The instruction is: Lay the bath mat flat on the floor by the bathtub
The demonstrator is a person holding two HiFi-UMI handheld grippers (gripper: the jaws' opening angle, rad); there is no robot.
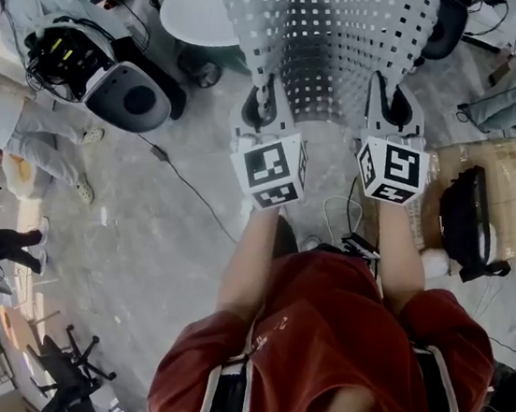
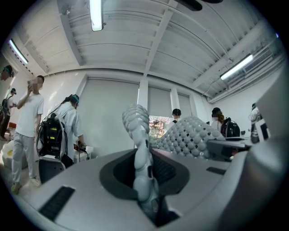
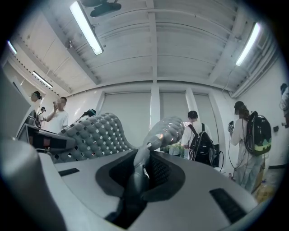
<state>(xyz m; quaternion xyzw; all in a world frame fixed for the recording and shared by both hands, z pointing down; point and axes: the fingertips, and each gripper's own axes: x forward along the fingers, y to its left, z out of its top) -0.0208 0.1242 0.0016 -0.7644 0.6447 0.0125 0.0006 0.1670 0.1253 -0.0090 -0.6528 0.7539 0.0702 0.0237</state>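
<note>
L claw (image 1: 262, 106), R claw (image 1: 395, 102): both clamped on 1 mat (image 1: 338, 29); bystanders (image 3: 197, 135) prob 5+.

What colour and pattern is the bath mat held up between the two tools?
The bath mat is white, with a regular grid of small holes; the head view shows it best.

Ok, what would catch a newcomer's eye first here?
The grey bath mat full of holes, held up at the head view's top centre. The left gripper and right gripper each clamp one edge of it. Below them, the person's red shirt fills the bottom of the view.
</note>
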